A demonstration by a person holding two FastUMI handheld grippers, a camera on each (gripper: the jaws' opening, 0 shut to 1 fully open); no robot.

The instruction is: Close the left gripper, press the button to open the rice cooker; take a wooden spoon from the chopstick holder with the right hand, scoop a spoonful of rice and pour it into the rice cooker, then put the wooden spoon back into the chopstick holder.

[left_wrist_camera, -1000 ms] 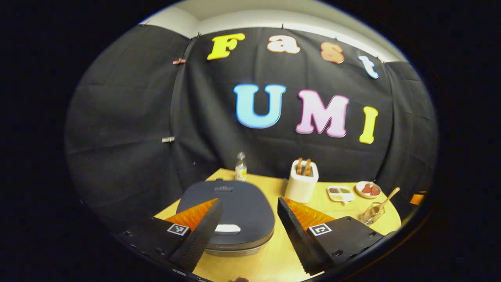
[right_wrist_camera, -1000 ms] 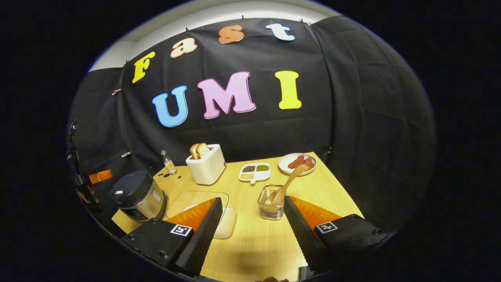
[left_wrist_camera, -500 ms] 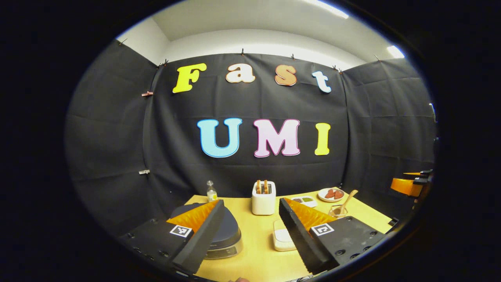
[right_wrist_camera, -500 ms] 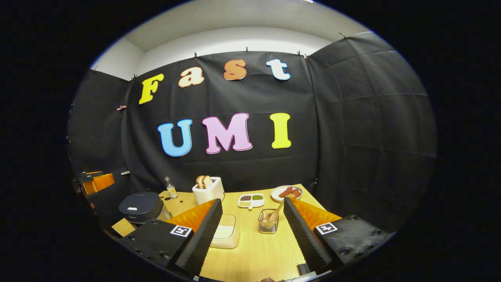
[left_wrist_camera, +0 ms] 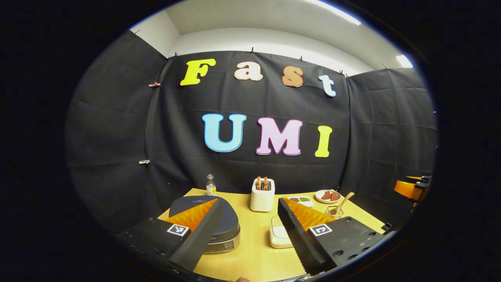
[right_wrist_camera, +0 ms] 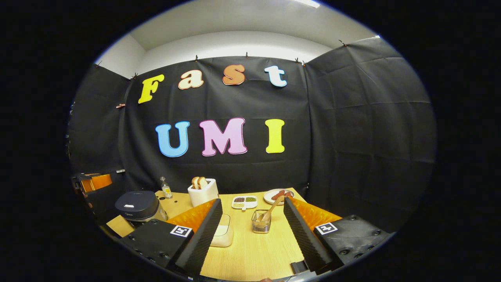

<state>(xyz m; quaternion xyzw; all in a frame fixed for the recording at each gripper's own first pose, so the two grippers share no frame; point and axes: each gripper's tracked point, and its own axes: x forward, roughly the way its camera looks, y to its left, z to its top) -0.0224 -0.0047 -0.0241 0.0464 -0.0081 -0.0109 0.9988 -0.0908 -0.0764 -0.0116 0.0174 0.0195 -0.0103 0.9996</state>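
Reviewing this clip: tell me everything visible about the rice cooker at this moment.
The rice cooker is a squat, rounded appliance with a dark matte lid and a silvery metal-looking body. Its lid is down. A small white patch shows on the lid top in the right gripper view. It stands upright at the left side of the wooden table, near the front corner. In the left gripper view its lid sits behind the left finger; nothing touches it.

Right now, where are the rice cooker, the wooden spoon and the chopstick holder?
rice cooker (left_wrist_camera: 227,213): left gripper view, on its dark lid.
wooden spoon (right_wrist_camera: 275,203): right gripper view, mid-handle.
chopstick holder (right_wrist_camera: 261,226): right gripper view, on its front wire wall.
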